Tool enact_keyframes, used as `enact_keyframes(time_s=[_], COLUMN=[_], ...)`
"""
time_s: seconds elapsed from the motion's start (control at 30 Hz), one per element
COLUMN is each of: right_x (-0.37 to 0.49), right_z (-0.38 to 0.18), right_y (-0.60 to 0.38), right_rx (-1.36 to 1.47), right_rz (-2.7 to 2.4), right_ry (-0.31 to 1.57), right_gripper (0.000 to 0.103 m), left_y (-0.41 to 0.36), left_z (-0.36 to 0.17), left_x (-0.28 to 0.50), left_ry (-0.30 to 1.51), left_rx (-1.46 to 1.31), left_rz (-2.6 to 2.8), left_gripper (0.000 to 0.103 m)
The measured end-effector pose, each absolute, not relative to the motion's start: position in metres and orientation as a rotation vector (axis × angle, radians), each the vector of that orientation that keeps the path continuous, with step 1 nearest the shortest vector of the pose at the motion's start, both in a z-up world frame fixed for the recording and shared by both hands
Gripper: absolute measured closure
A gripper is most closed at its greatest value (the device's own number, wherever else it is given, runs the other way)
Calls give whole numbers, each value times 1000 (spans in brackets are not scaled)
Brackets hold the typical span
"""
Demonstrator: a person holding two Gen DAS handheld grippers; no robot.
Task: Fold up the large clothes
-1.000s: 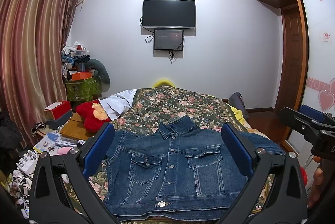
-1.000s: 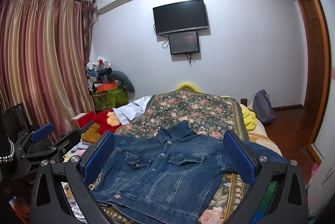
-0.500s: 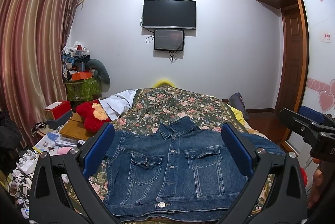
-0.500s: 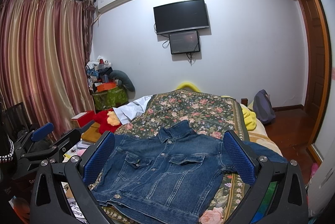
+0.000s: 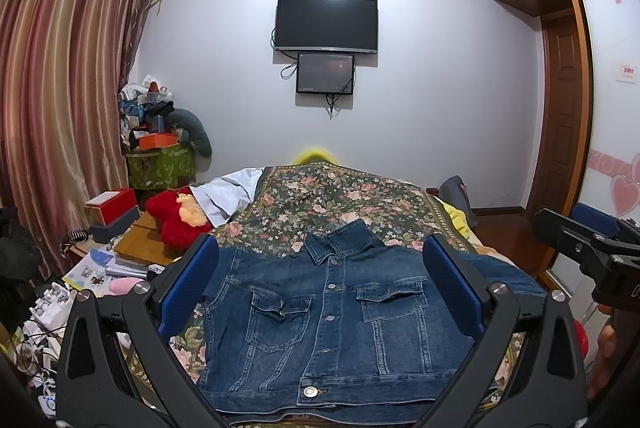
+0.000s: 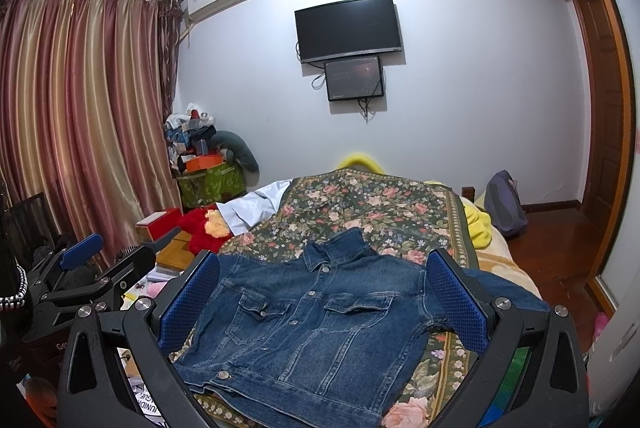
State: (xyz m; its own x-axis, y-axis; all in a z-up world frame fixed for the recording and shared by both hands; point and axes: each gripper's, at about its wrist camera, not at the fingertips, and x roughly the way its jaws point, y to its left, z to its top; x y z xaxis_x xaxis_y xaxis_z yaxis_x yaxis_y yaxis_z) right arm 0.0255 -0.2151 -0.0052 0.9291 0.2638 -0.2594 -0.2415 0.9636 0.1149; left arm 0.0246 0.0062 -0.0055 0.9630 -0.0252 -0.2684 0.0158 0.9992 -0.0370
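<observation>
left gripper [image 5: 320,292]: held above the near hem, jaws spread wide, nothing gripped; blue pads [image 5: 188,288] were seen flanking the garment in its own view.
left sleeve: not clearly seen; the fabric edge beyond the left pad was hidden, so its lie could not be told.
denim jacket [image 5: 324,312]: laid front-up and buttoned on the floral bedspread [image 5: 340,196], collar pointed away from both grippers, hem nearest them. Body was seen directly ahead of and below both sets of fingers, untouched.
right sleeve [image 6: 504,288]: spread outward past the right pad, flat on the bedspread near the bed's edge.
right gripper [image 6: 320,300]: also held wide apart, empty, hovering just short of the hem, angled slightly toward the jacket's left side.
step: judged as pre-fold, approach phase; no fold was visible yet, and the garment appeared flattened and ready.
next move: a sleeve or side edge would likely need to be pinched first. Denim is stiff and thick, so a deep bite over the seam would be called for, then a lift and carry across the front.
risk: the sleeve overhanging the bed edge could be dragged off if pulled sideways.
</observation>
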Motion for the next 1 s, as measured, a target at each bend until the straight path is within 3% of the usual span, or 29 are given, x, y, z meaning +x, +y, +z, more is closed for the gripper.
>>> enact_keyframes(time_s=[0.57,0.87,1.0], right_x=[93,180,224], right_z=[-34,-64,-75], right_y=[-195,-167,-149], right_rx=[68,19,-20], right_rz=[276,295,325], right_ry=[448,566,604], right_gripper=[0,0,0], left_y=[44,116,163], left_z=[-41,-71,-96], left_x=[85,140,169], left_ry=[400,418,509], left_rx=[-97,-142,-204], left_rz=[29,194,236], left_gripper=[0,0,0])
